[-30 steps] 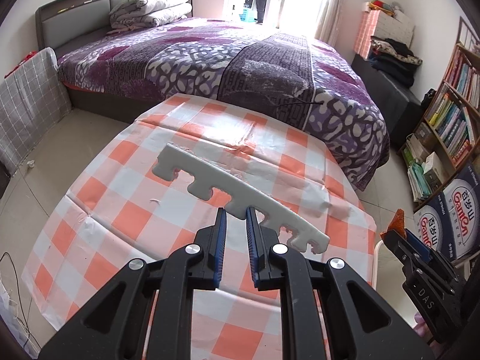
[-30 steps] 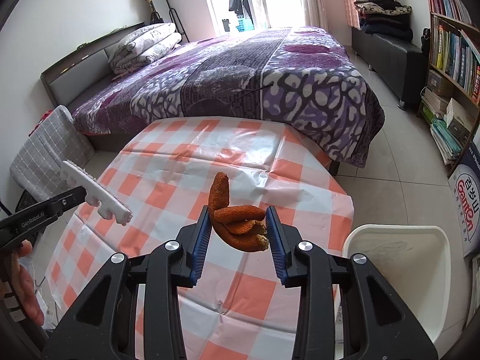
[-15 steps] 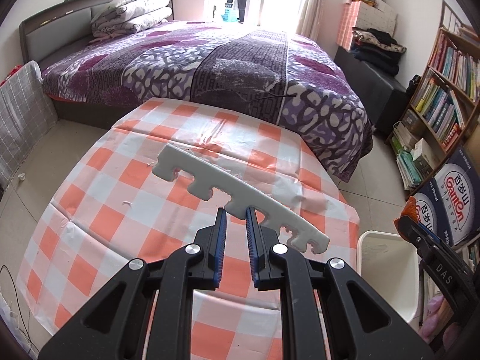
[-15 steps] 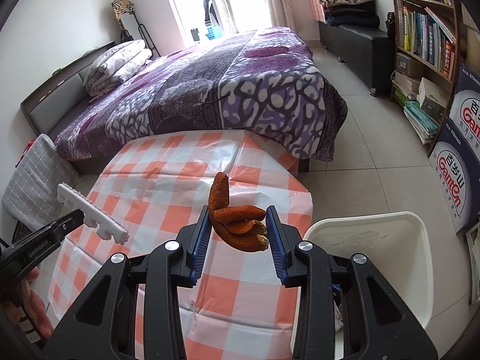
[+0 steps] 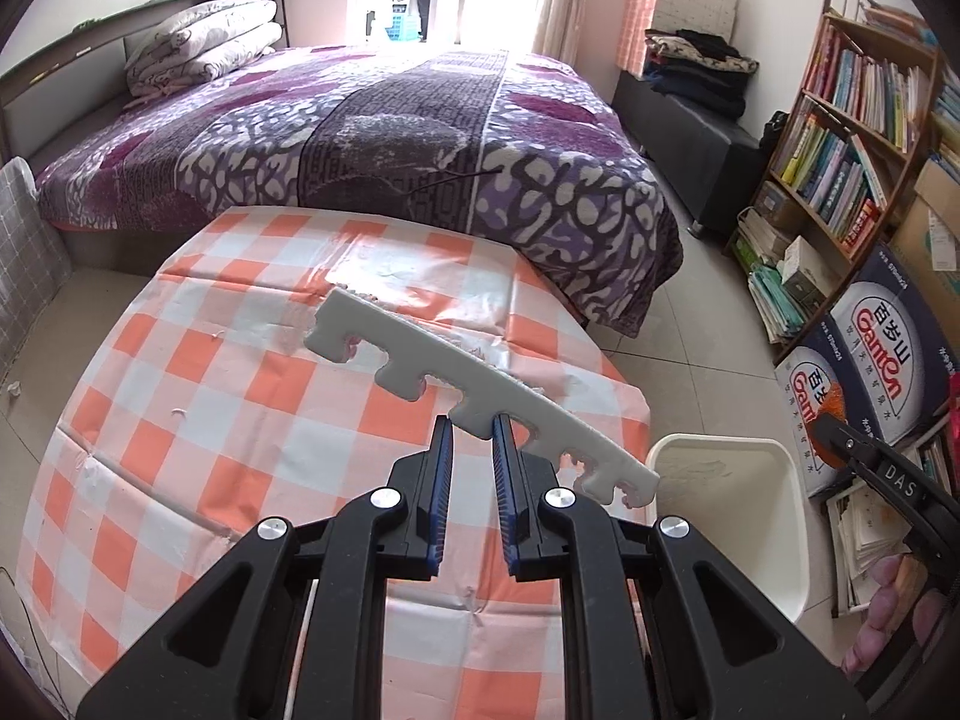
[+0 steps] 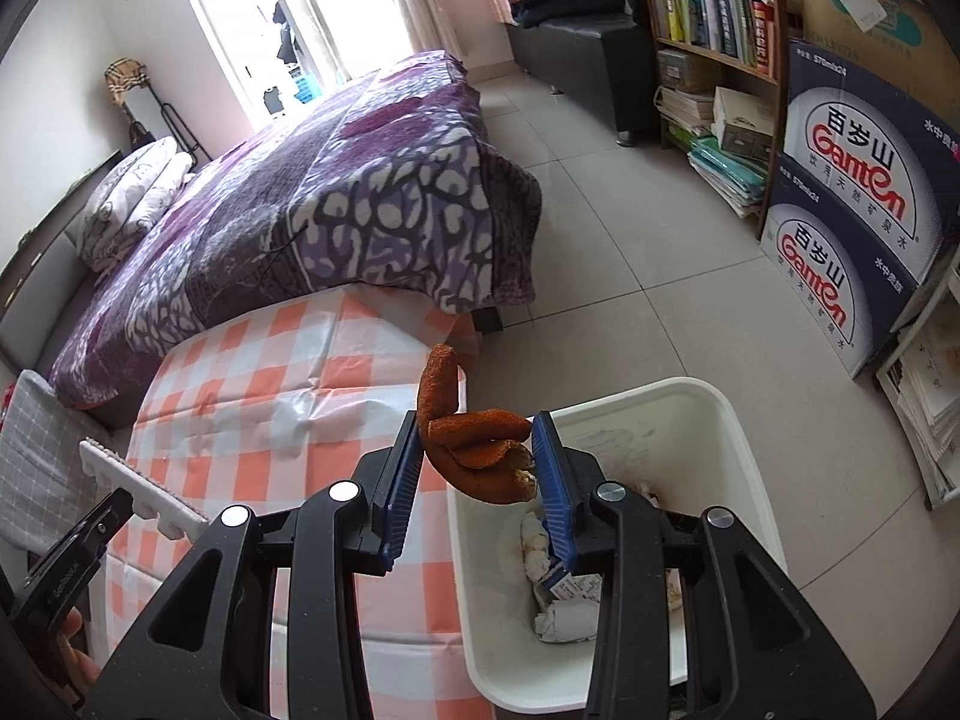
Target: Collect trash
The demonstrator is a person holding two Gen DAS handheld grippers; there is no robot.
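My left gripper [image 5: 471,441] is shut on a long white notched foam strip [image 5: 474,399] and holds it above the checked table [image 5: 240,420]. The strip also shows at the left of the right wrist view [image 6: 138,492]. My right gripper [image 6: 474,456] is shut on an orange-brown twisted peel [image 6: 474,444] and holds it over the near left rim of the white trash bin [image 6: 714,414]. The bin [image 5: 774,540] stands on the floor at the table's right edge and holds crumpled paper scraps [image 6: 564,606].
A purple bed [image 5: 360,138] lies beyond the table. A bookshelf [image 5: 852,150] and stacked blue water cartons [image 6: 858,228] stand to the right of the bin. Tiled floor [image 6: 630,252] lies between the bed and the cartons.
Both grippers have swung right with their loads still held. The right gripper has moved from above the table to above the bin's edge. The bin has come into the left wrist view.
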